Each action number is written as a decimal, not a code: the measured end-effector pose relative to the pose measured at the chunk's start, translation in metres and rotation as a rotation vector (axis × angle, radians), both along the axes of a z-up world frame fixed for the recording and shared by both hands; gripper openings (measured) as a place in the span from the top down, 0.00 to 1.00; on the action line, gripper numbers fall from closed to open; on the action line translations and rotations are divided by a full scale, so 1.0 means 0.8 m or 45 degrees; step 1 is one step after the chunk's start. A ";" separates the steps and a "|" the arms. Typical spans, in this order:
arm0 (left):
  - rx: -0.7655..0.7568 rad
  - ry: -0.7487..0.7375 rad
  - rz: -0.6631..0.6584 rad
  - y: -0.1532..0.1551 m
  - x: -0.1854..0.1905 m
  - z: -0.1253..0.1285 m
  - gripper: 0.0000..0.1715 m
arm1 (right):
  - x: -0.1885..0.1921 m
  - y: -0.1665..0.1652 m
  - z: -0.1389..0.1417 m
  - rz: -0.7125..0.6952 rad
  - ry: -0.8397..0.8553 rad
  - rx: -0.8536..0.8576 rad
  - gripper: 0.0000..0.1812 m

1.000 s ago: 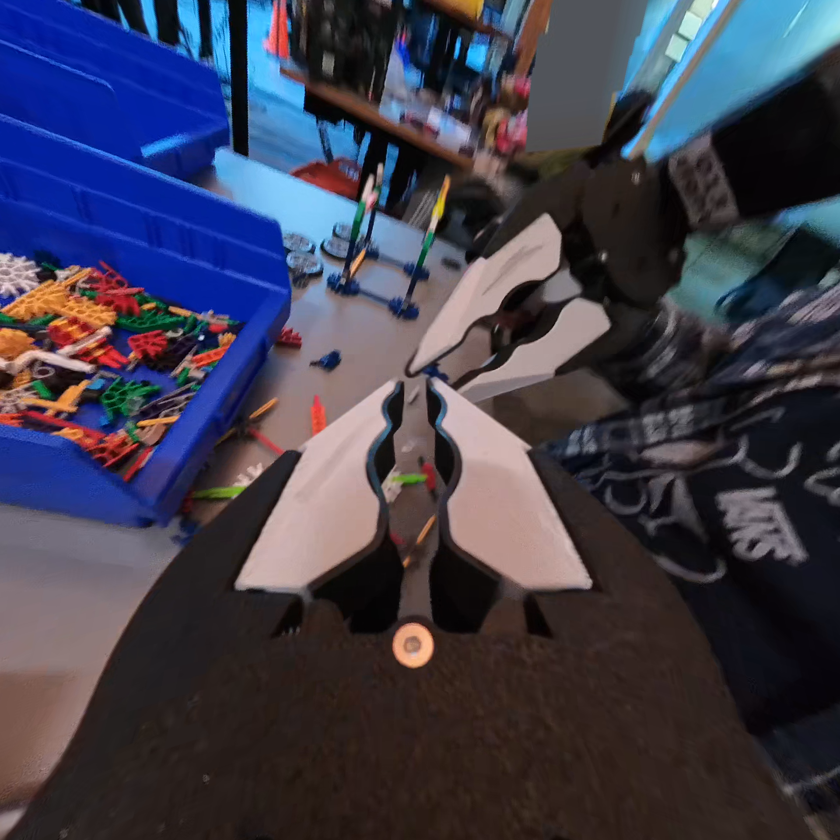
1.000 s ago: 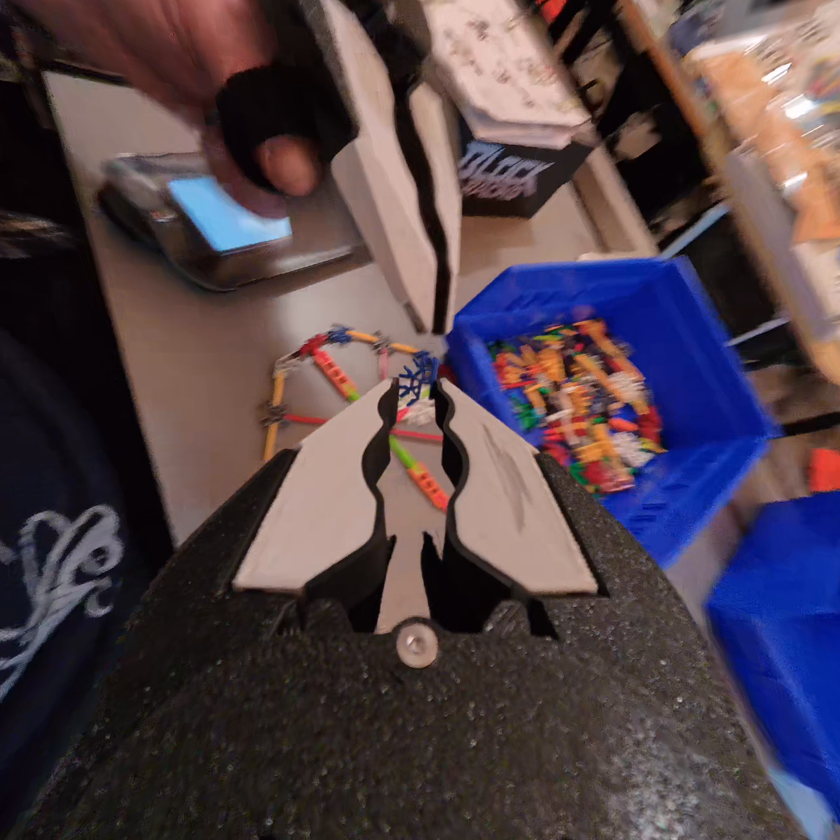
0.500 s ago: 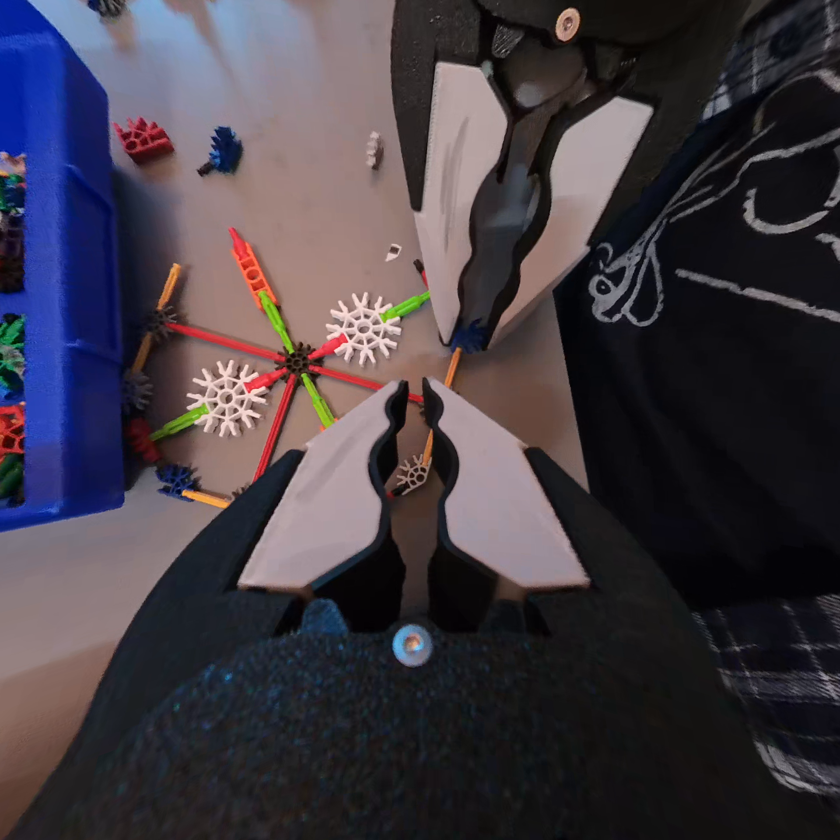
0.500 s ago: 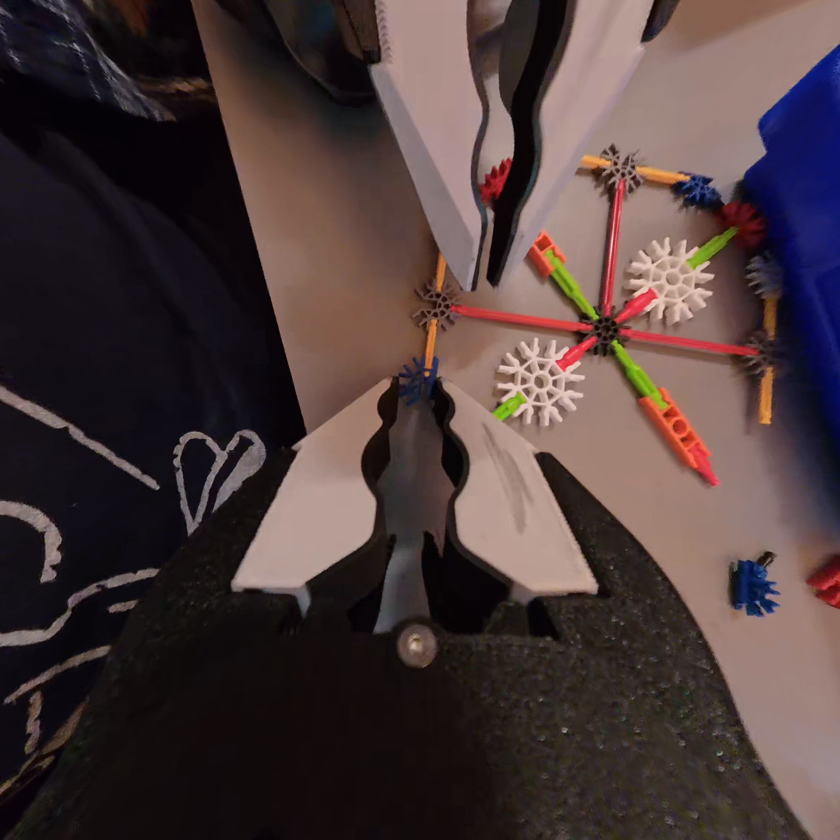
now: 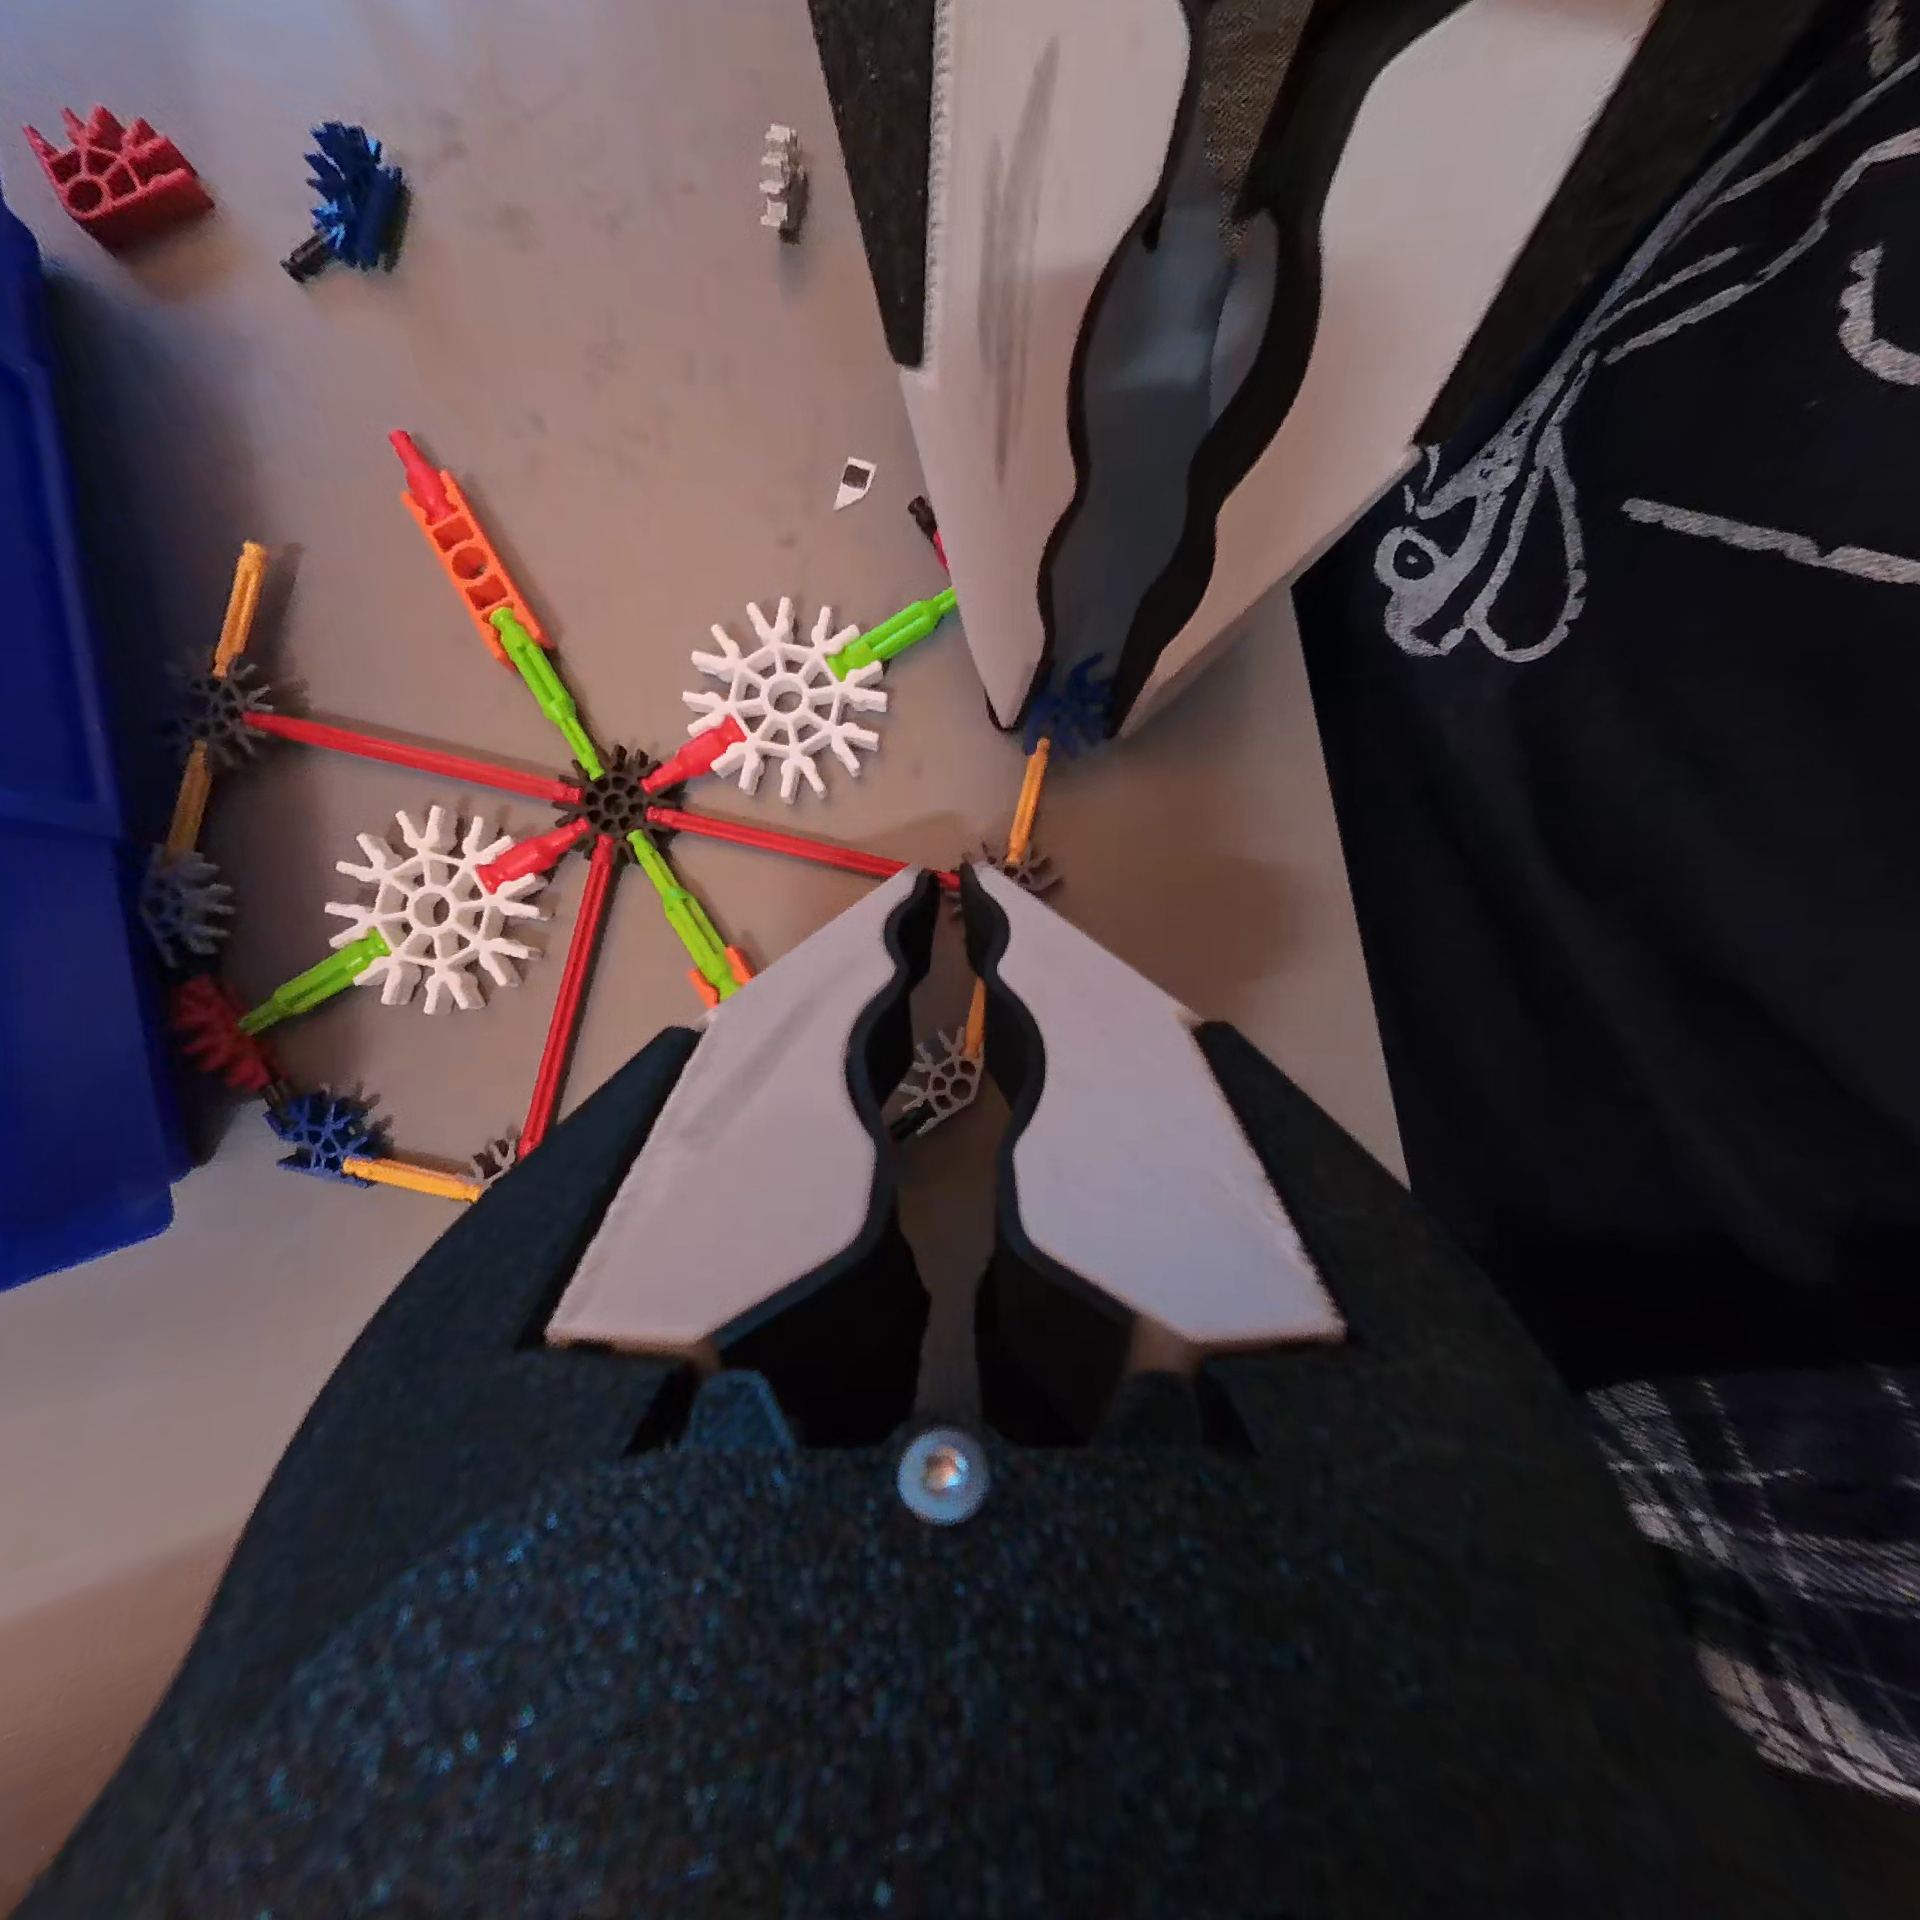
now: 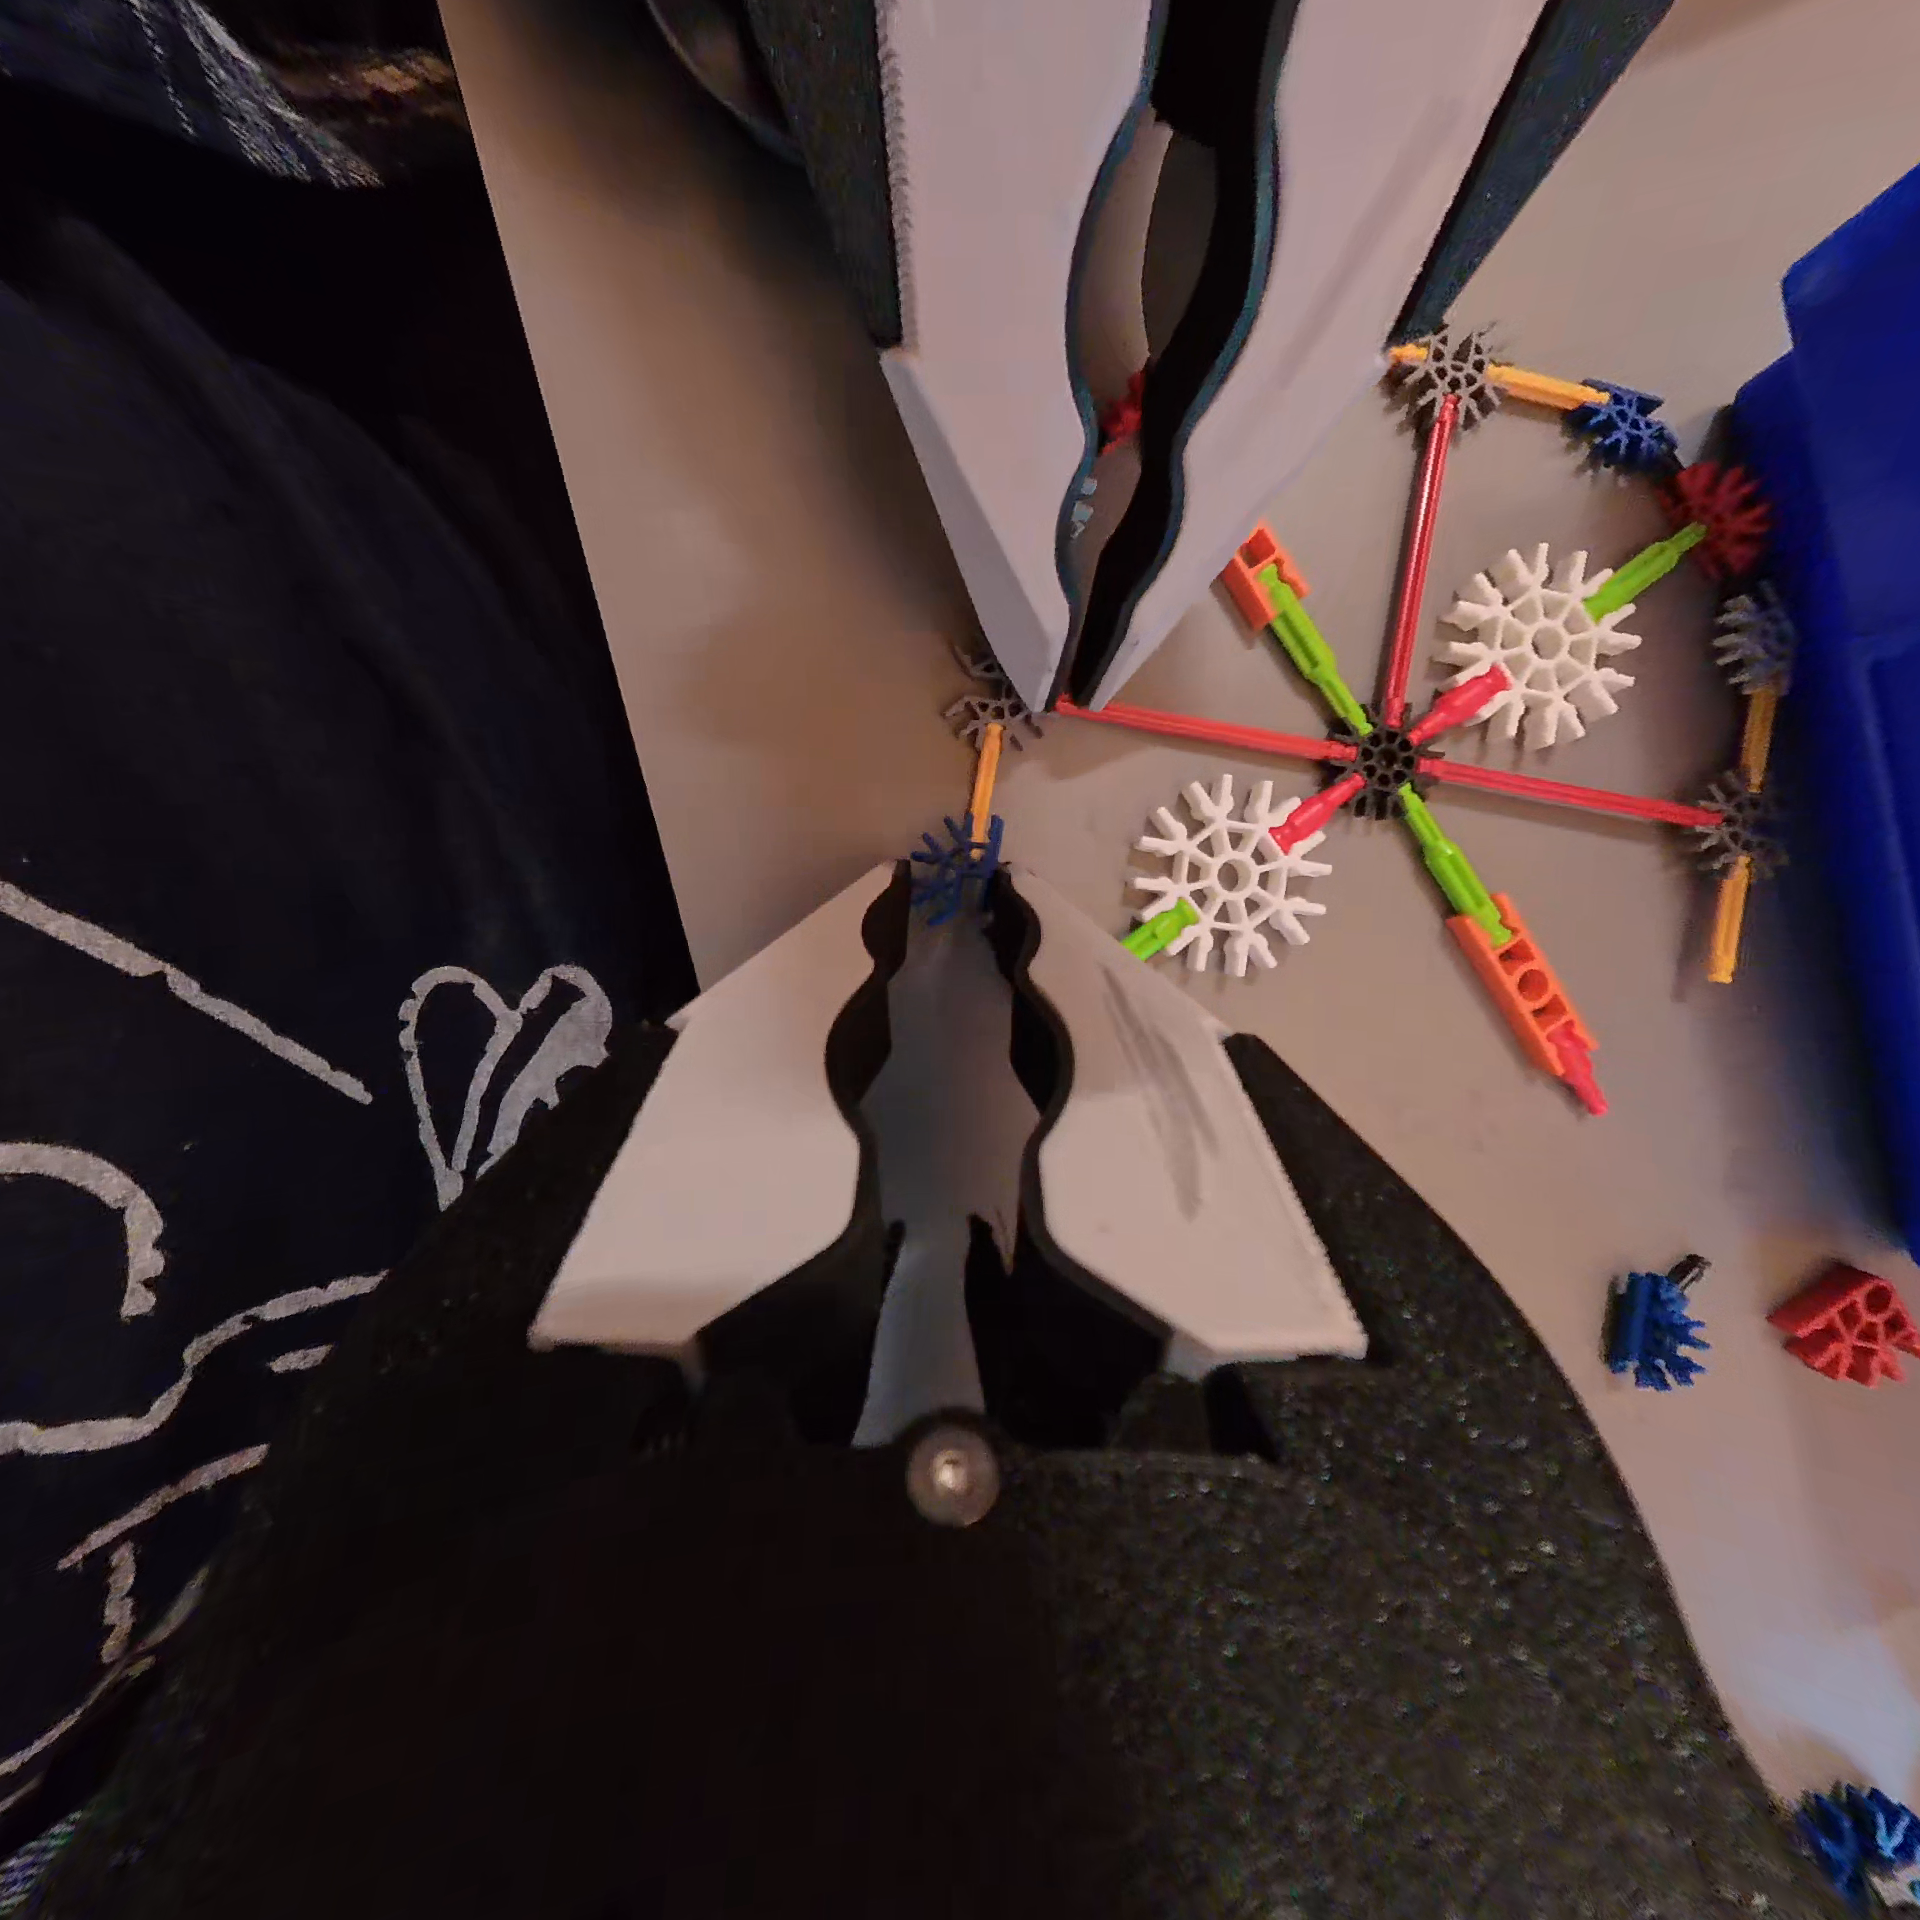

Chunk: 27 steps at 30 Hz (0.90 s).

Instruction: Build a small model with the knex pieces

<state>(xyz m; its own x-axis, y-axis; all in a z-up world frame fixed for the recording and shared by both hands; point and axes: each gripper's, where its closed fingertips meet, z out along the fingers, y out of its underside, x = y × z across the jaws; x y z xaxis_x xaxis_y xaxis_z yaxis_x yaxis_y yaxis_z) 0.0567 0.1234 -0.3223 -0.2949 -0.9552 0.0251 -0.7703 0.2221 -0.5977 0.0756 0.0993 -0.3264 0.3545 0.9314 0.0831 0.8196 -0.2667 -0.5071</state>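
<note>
A flat wheel of rods and connectors lies on the grey table (image 5: 644, 343), built around a black hub (image 5: 618, 800) (image 6: 1382, 758). My left gripper (image 5: 940, 883) (image 6: 1068, 698) has its jaws almost together at the wheel's near corner. The end of a red rod (image 5: 790, 847) (image 6: 1195, 727) sits between its tips, beside a grey connector (image 5: 1023, 871) (image 6: 982, 712). My right gripper (image 6: 951, 888) (image 5: 1065, 712) is shut on a blue connector (image 6: 956, 862) (image 5: 1070, 707). A short yellow rod (image 5: 1029, 795) (image 6: 985, 774) joins that connector to the grey one.
A blue bin (image 5: 62, 831) (image 6: 1849, 623) stands against the wheel's far side. Loose red (image 5: 114, 177) (image 6: 1844, 1335), blue (image 5: 348, 208) (image 6: 1652, 1330) and white (image 5: 779, 177) pieces lie on the table. A person in a dark shirt (image 5: 1662, 831) (image 6: 260, 727) is at the table edge. My left and right fingertips are right by each other. The black hub (image 6: 1382, 758) lies around 6 centimeters away from my left fingertips. My left wrist view (image 5: 619, 802) looks at it from another angle.
Both grippers swung down from over the room to the wheel on the table. In the last half second both closed in on the grey corner, the right one carrying the blue connector.
</note>
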 end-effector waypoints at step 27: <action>-0.027 -0.143 0.099 0.055 -0.007 0.076 0.97 | 0.004 0.000 0.000 -0.005 -0.033 -0.035 0.92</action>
<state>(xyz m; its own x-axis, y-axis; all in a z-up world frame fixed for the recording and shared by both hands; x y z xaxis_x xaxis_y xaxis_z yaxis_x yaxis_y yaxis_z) 0.0510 0.1673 -0.2611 -0.2218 -0.9750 0.0164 -0.7129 0.1506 -0.6849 0.0786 0.0990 -0.3264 0.3562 0.9320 0.0663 0.8311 -0.2836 -0.4784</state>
